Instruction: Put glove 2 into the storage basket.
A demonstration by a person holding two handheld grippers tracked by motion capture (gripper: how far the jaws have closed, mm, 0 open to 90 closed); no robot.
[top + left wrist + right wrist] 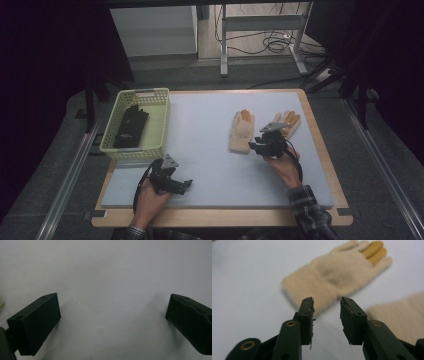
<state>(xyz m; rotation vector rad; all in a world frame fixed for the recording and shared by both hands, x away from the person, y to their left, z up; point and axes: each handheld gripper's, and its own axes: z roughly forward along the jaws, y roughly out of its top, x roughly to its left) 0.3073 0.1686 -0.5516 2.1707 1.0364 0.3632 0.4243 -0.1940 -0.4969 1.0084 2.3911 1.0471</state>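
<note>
Right gripper [256, 146] sits right of centre in the high view, its jaws part open with nothing between them, just short of the cuff of the left-hand beige glove [337, 277]. Second beige glove [289, 123] lies at its right, near the mat's right edge. Left gripper [186, 184], lower left, jaws wide and empty over bare mat [210, 150]. Basket [159, 145] hugs the left edge.

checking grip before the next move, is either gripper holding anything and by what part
Nothing is held. The right gripper has a bare gap between its jaws, just short of the cream glove's cuff. The left gripper is open over bare table.
</note>
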